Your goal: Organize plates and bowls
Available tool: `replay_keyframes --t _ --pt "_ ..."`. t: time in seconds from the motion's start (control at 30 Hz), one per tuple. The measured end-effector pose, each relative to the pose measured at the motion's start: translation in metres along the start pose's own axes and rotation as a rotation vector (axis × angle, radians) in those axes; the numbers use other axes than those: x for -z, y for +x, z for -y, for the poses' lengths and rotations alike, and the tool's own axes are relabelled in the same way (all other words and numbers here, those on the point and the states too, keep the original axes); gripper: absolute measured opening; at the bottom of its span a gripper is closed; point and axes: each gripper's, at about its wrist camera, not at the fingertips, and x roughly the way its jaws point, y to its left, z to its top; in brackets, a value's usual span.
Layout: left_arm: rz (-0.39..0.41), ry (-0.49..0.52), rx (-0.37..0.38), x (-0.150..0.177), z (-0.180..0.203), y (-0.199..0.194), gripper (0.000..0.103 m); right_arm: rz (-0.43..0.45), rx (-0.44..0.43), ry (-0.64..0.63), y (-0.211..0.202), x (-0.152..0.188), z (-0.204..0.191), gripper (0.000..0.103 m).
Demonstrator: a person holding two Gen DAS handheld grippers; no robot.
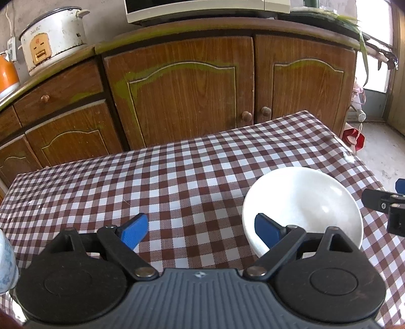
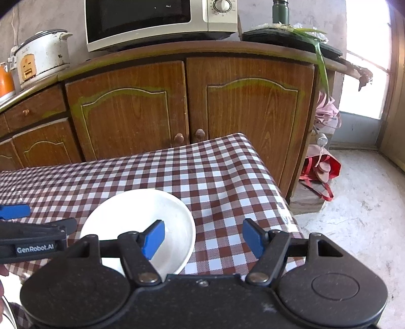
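A desk covered in a brown-and-white checked cloth (image 2: 217, 167) stands before a brown wood-grain cabinet (image 2: 250, 114) with arched doors and round knobs. On its top sit a cream microwave oven (image 2: 162, 22) and a white rice cooker (image 1: 54, 38). The floor is pale speckled concrete (image 2: 354, 202); daylight enters at right.

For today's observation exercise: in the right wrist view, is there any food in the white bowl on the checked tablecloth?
No: the white bowl shows only a bare white inside, with nothing lying in it.

"GenRobot.AI" on left gripper (image 2: 15, 211) body
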Motion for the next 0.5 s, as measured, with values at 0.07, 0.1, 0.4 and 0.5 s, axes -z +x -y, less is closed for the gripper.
replay_keyframes --t 0.07,0.1,0.4,0.5 --pt "-0.006 -0.003 0.011 0.001 -0.001 0.004 0.094 -0.003 -0.004 -0.001 0.003 0.0 0.0 0.081" --pt "-0.007 -0.005 0.01 0.001 -0.001 0.006 0.094 -0.003 0.001 -0.005 0.004 0.0 0.0 0.08" --pt "-0.001 0.011 0.017 -0.003 0.005 0.017 0.094 -0.02 -0.005 0.003 0.019 0.002 0.0 0.081" --pt "-0.012 0.002 0.026 -0.003 0.005 0.022 0.094 -0.026 -0.01 0.011 0.024 0.004 0.002 0.081"
